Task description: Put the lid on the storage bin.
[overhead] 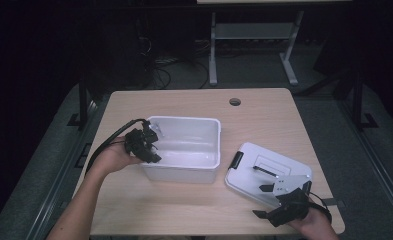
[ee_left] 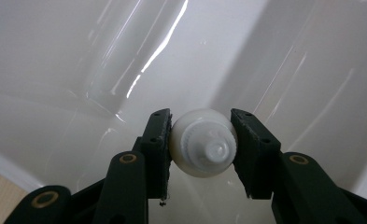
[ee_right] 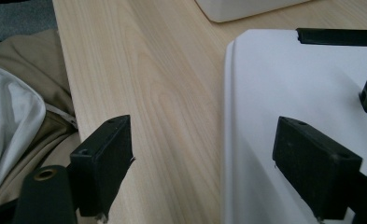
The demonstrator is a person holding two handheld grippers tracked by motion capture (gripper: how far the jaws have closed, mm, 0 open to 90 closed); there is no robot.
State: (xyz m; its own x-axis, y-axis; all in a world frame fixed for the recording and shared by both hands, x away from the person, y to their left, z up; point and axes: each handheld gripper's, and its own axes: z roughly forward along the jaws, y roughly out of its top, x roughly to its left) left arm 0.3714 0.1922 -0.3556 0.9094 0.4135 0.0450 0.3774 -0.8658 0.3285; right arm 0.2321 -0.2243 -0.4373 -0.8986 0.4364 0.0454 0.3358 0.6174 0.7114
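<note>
Over the white plastic bin point(overhead: 184, 150), my left gripper point(ee_left: 202, 140) clamps a round white plastic cap point(ee_left: 203, 148); I lower gently before releasing, right gripper point(ee_right: 202, 163) apart.

The bin point(overhead: 186, 150) is placed near the middle of the table point(overhead: 194, 205). The lid point(overhead: 264, 172) is laid flat on the table, right of the bin and slightly nearer the person, apart from it. The left gripper point(overhead: 151, 135) is positioned over the bin's left rim, with a round capped object point(ee_left: 203, 142) held between its jaws inside the bin. The right gripper point(overhead: 271, 192) is positioned at the lid's near edge.
</note>
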